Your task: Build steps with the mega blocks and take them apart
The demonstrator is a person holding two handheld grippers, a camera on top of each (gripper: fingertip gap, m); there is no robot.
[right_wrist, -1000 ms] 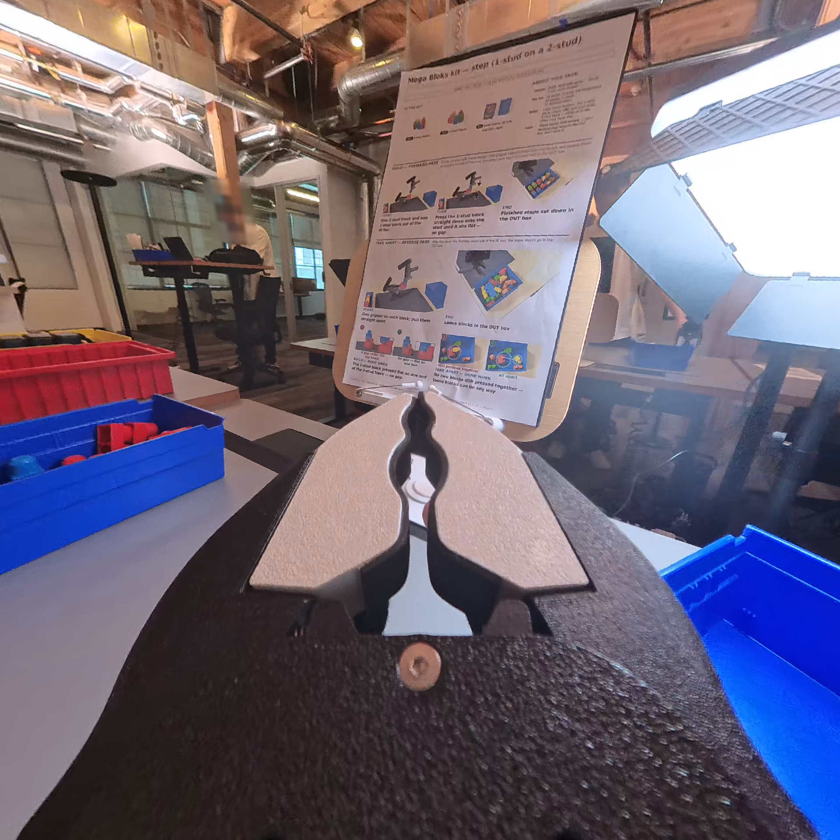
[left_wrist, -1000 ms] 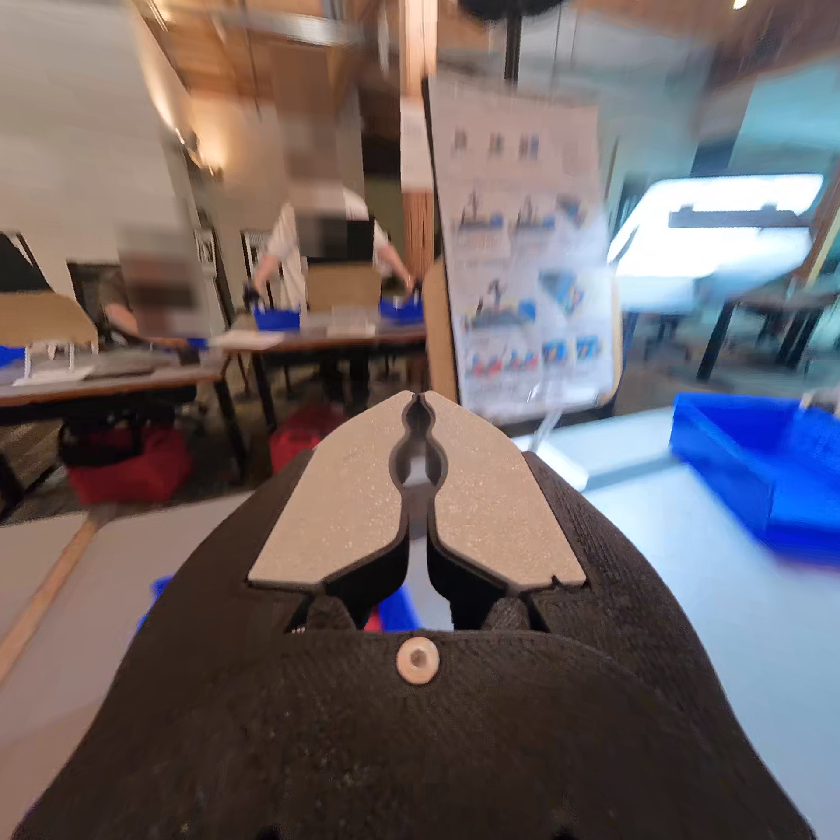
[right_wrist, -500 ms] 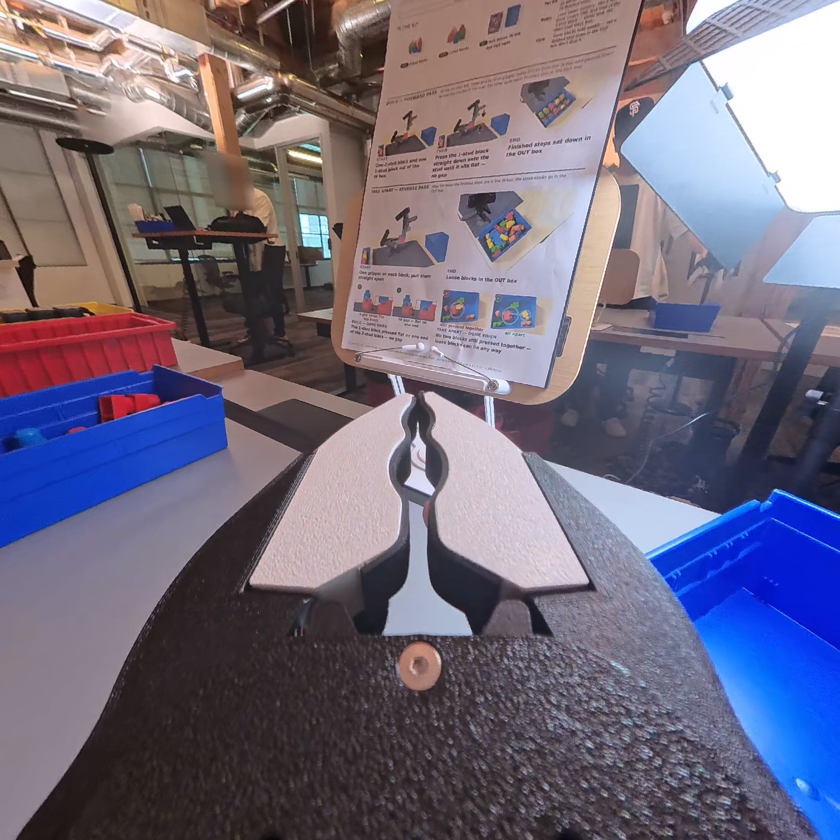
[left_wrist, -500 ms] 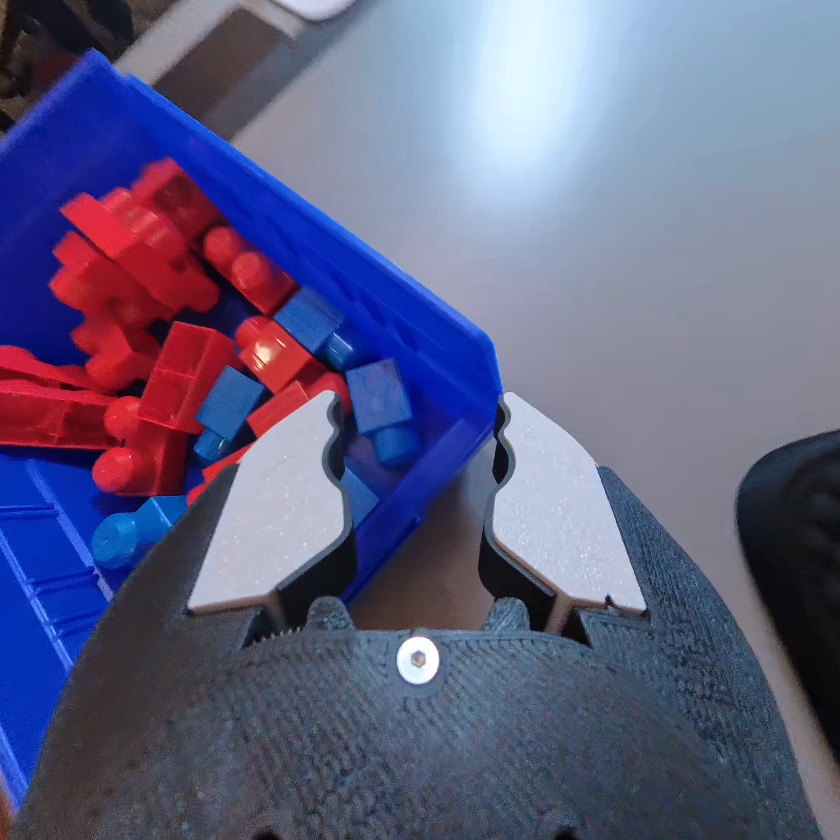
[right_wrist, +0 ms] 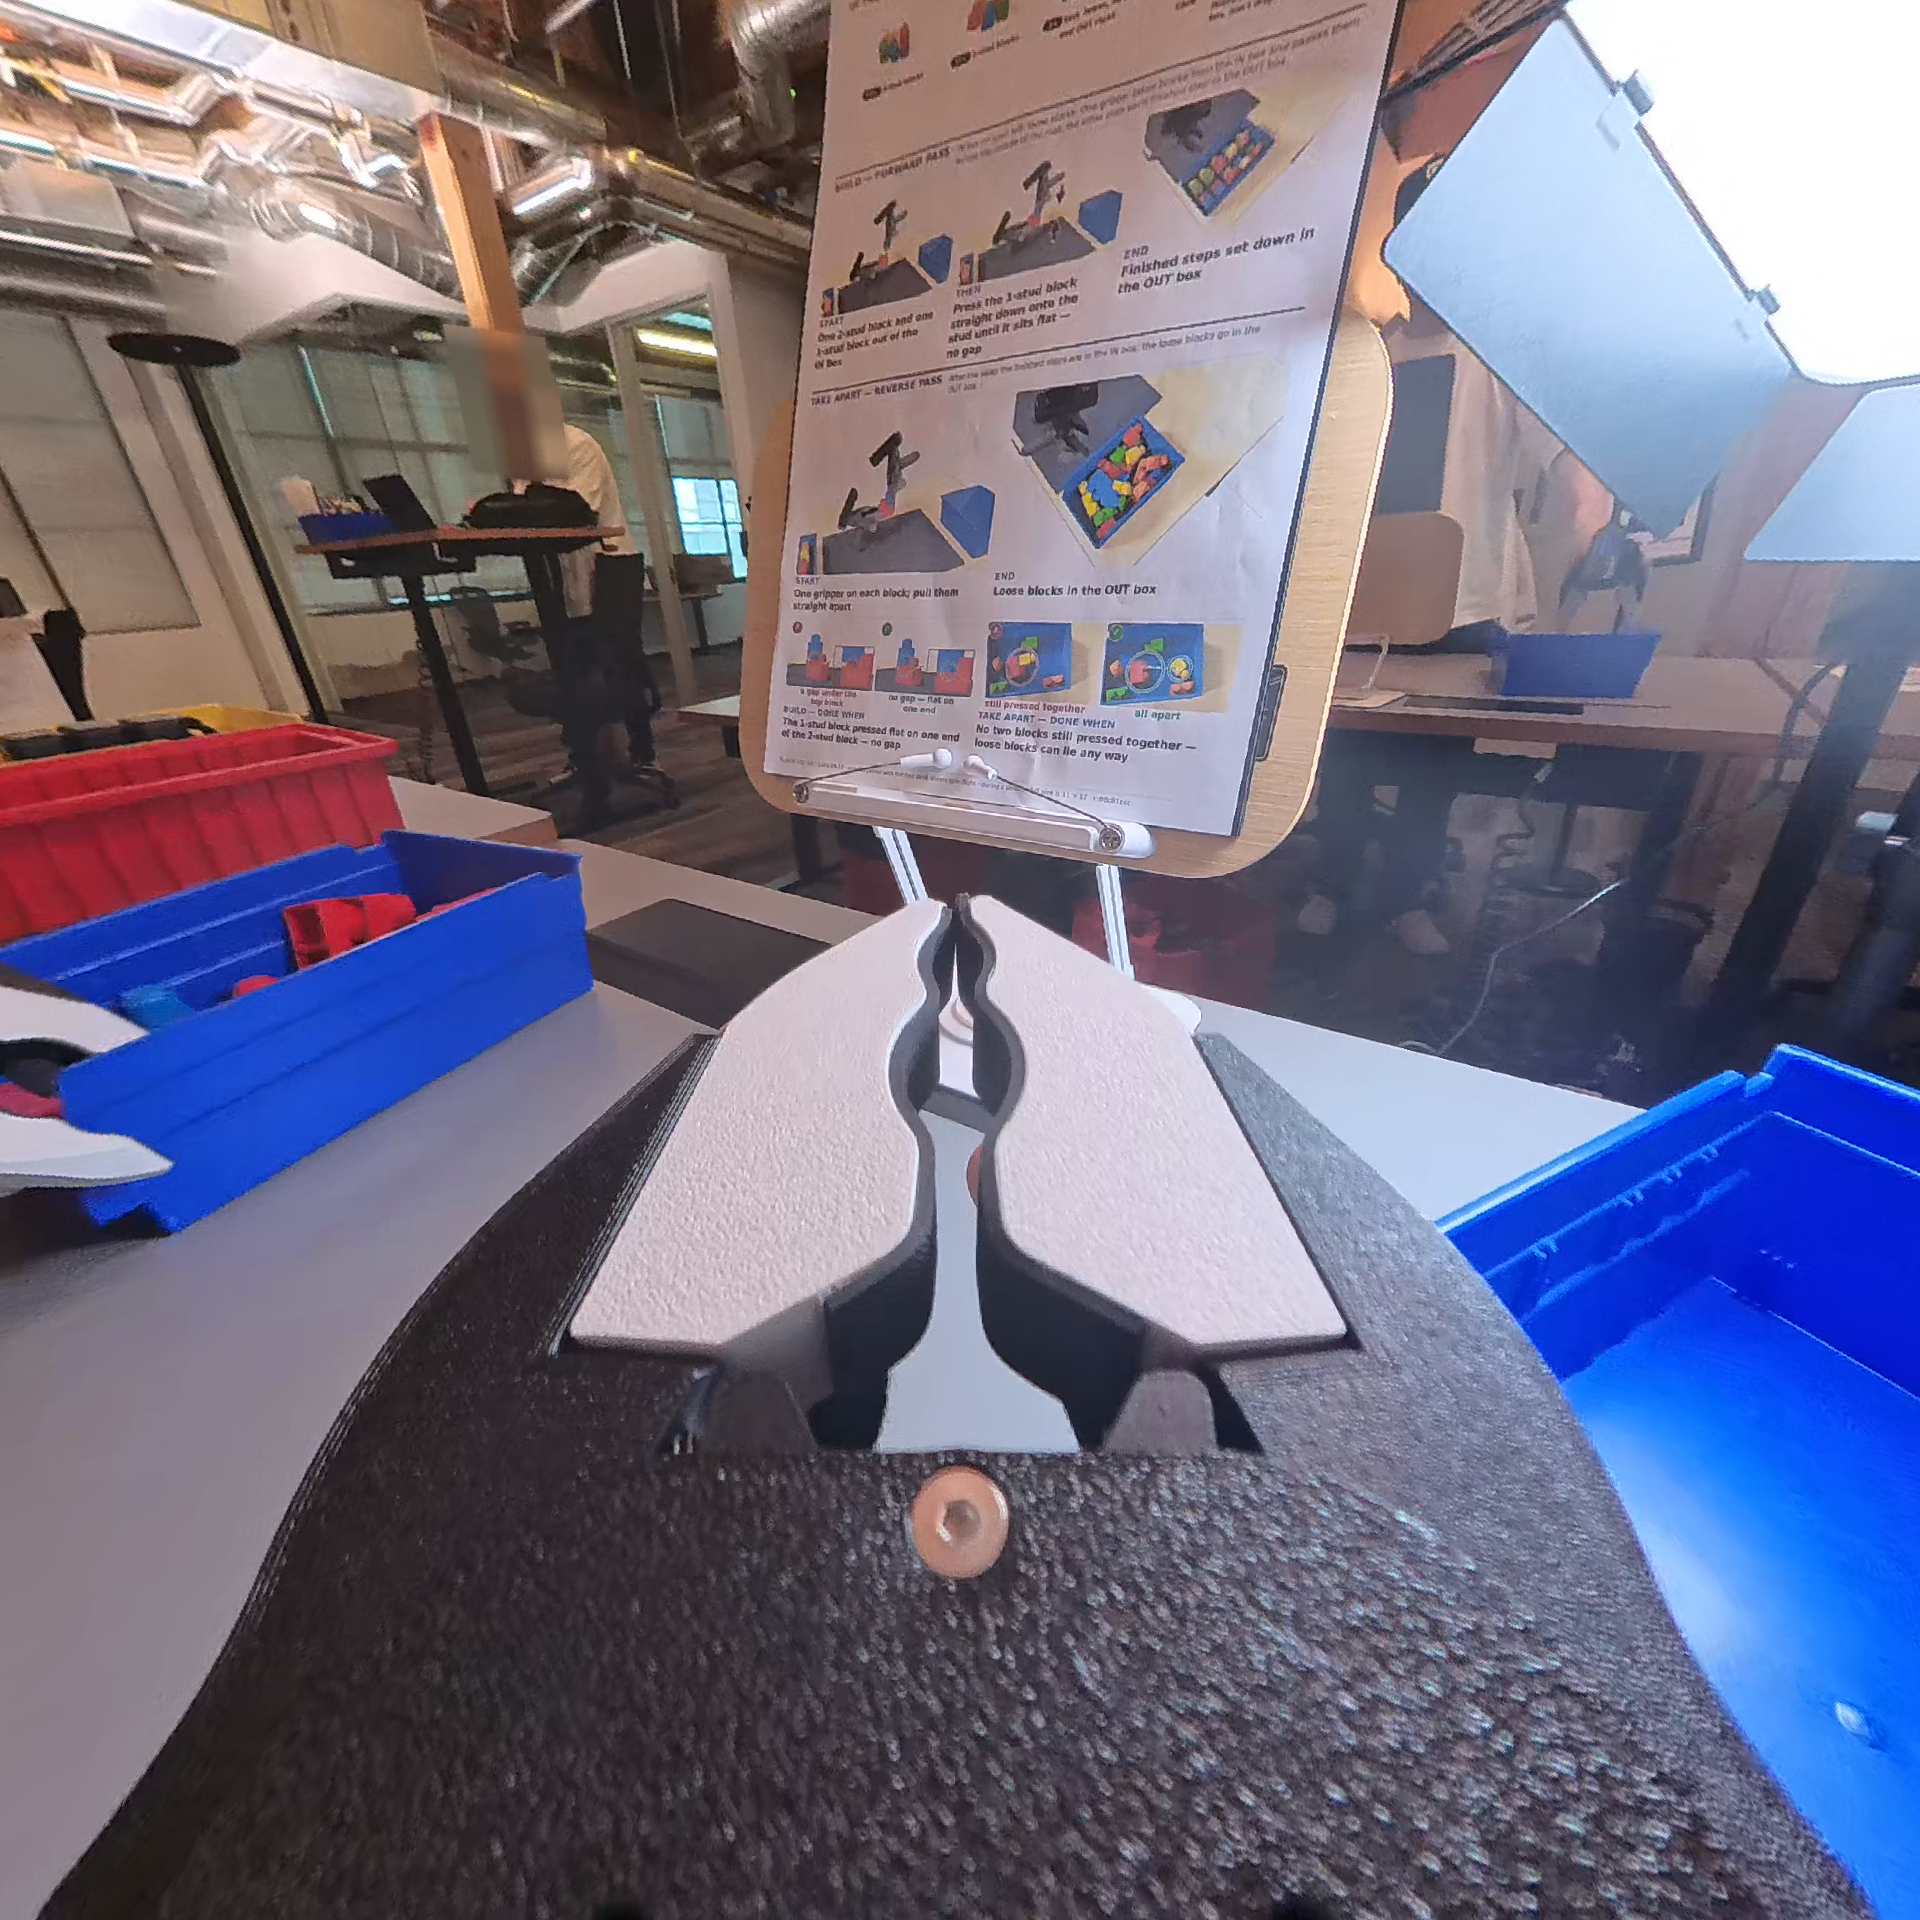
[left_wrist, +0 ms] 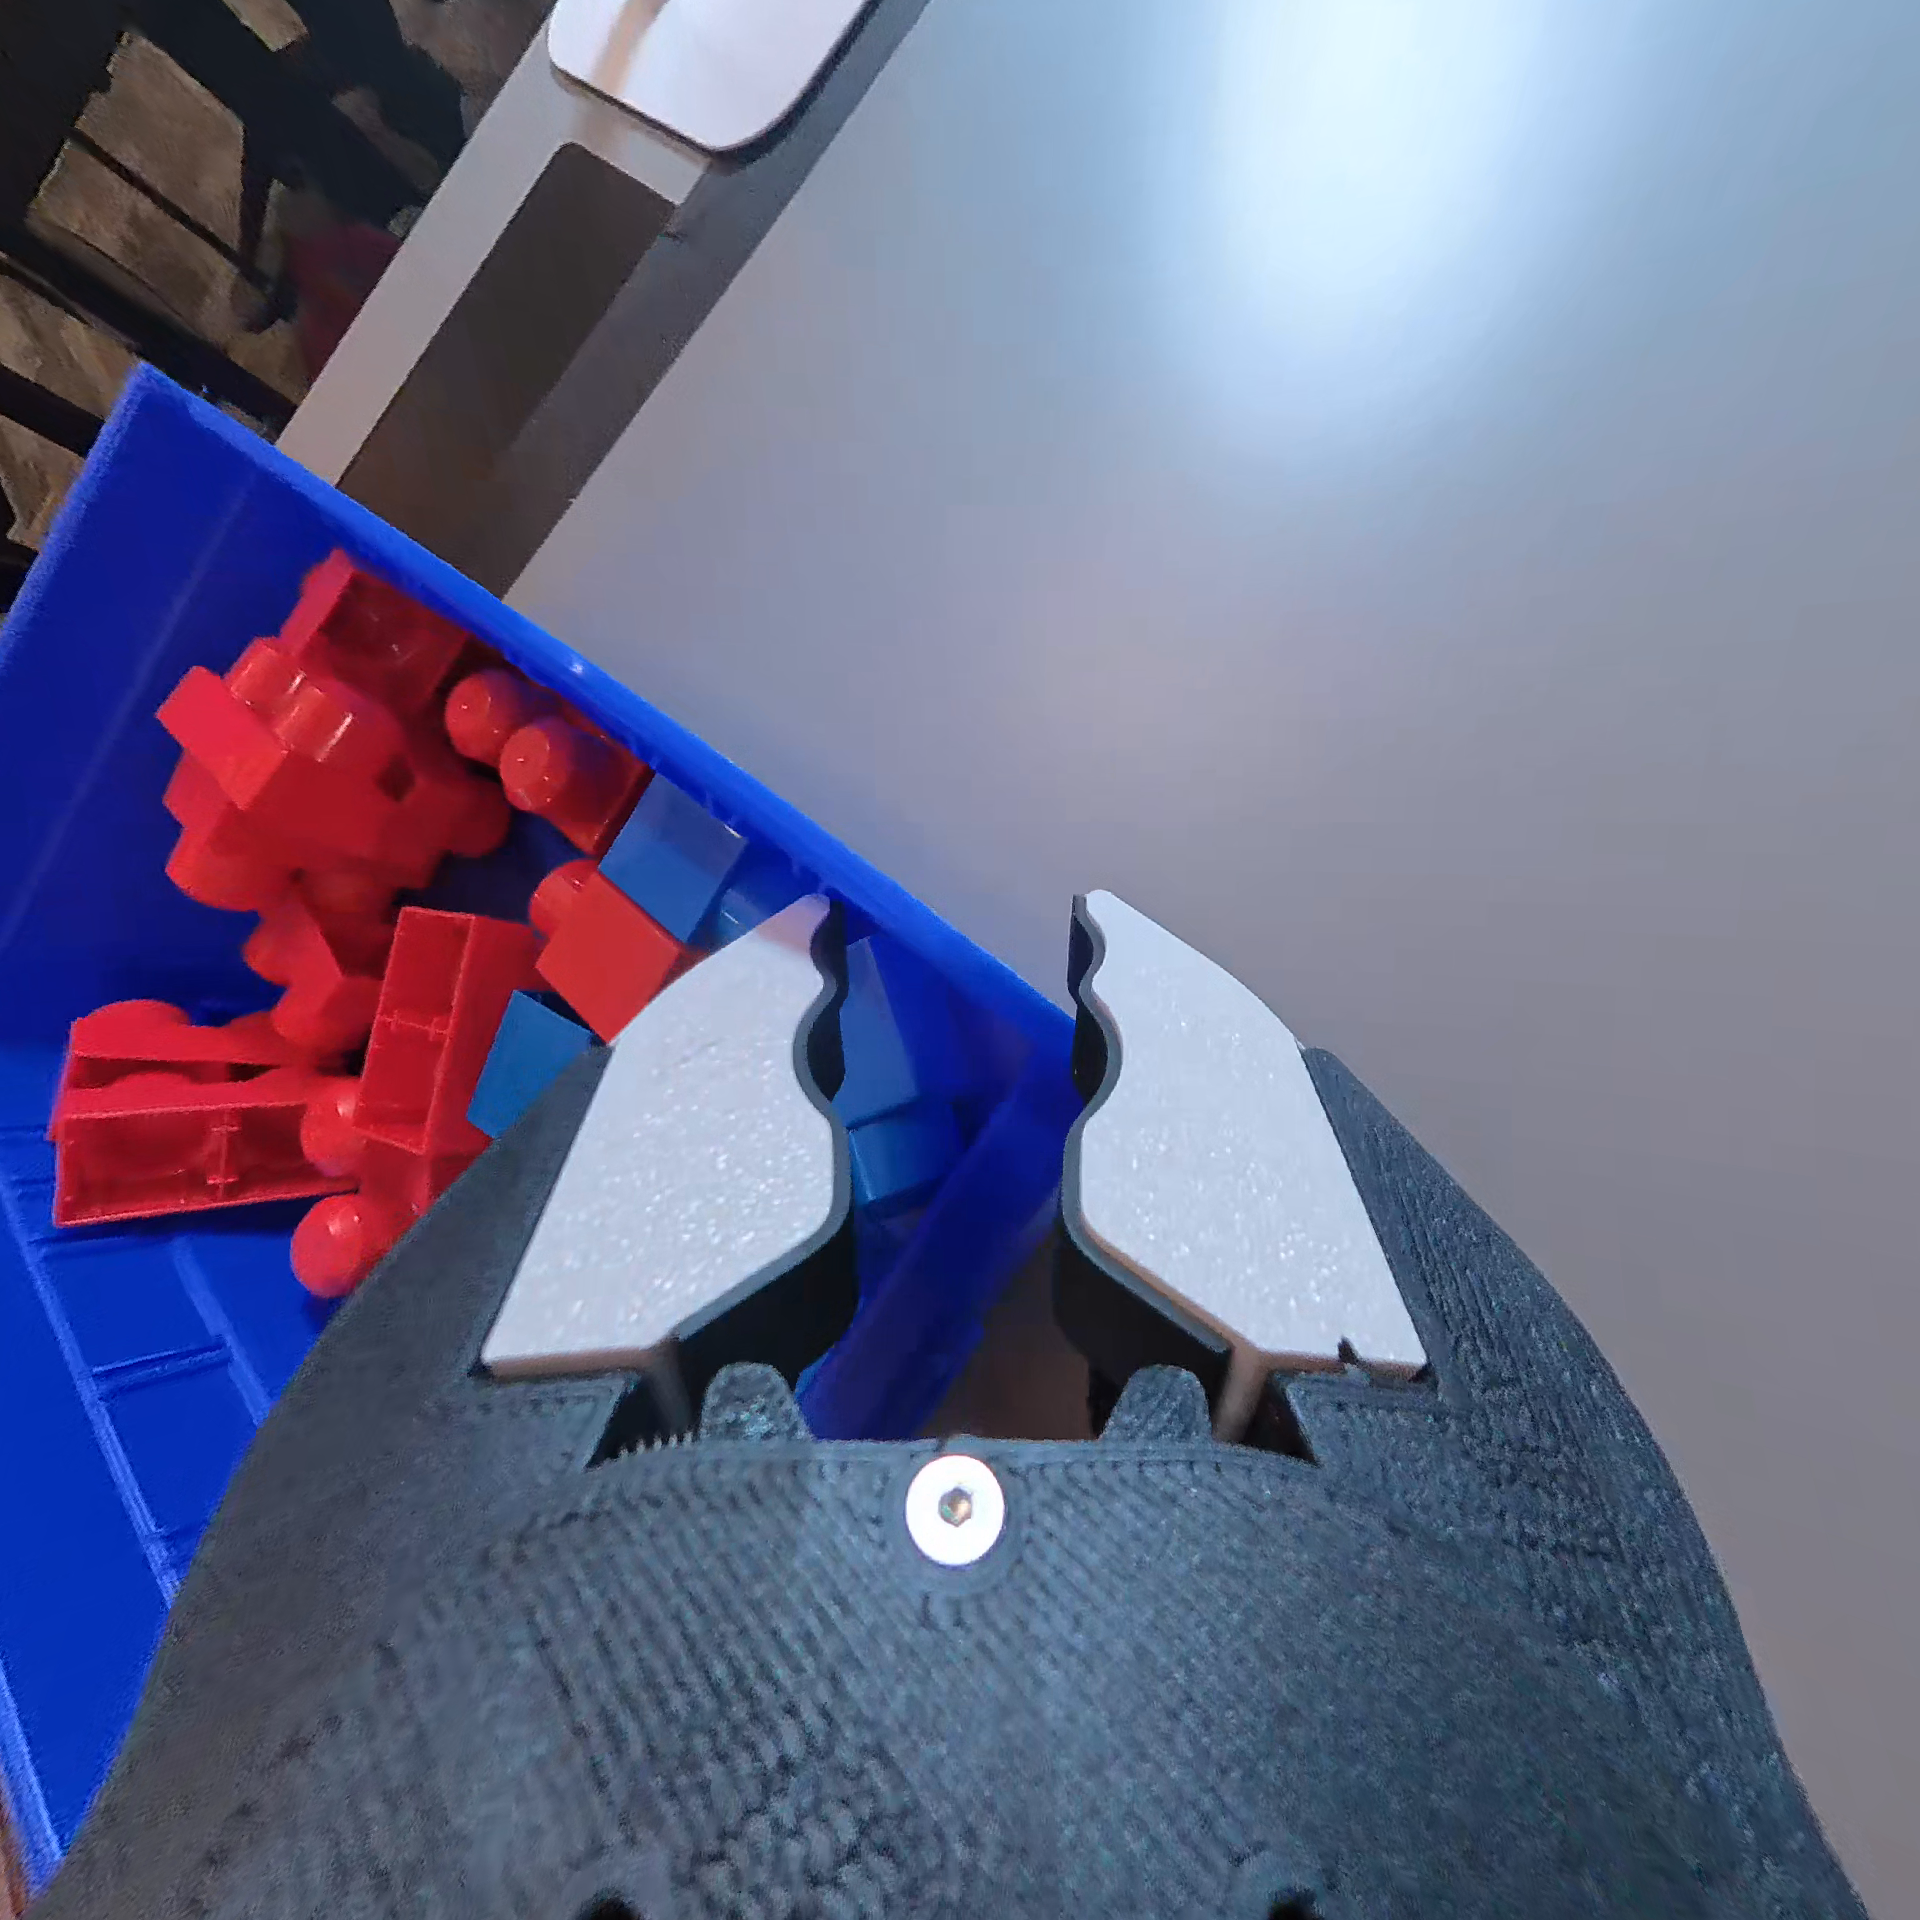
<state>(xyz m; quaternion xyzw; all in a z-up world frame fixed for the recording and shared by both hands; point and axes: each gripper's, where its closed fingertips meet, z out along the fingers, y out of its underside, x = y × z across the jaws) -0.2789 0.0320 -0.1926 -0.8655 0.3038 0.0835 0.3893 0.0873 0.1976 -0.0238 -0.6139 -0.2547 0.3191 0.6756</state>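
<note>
left gripper: jaws wide apart, holding nothing, straddling the near corner of the blue bin | mega blocks: red and blue, loose in that bin on the grey table | right gripper: fingertips together, empty, raised above the table beside a second blue bin

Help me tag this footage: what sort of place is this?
Likely a shared workshop or lab: exposed ceiling ducts, standing desks, and an instruction sheet on a stand beside bins of blocks.
</note>
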